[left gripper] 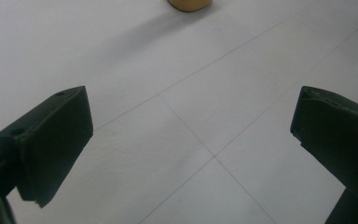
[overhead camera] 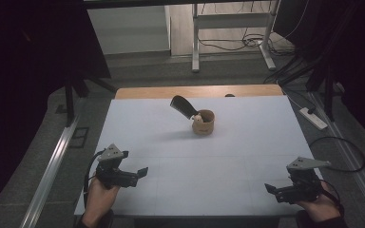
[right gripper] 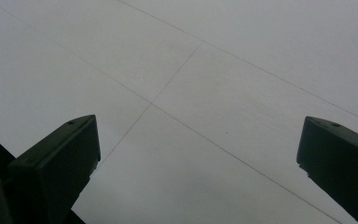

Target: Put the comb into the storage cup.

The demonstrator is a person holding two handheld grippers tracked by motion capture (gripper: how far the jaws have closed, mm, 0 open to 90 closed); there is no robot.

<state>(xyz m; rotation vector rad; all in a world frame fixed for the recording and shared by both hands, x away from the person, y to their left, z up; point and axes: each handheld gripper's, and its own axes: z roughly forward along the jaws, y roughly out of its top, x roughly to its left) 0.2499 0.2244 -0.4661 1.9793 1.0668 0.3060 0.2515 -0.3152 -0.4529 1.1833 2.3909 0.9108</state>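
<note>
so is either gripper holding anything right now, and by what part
Nothing is held. The left gripper and right gripper are both open over the bare table, apart from the cup.

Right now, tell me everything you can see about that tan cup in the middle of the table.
The tan cup is a short, round holder that looks wooden or cardboard, standing upright near the middle of the white table, toward its far edge. A black, paddle-shaped tool leans out of it to the left, beside a small pale item inside. Nothing else touches it.
</note>
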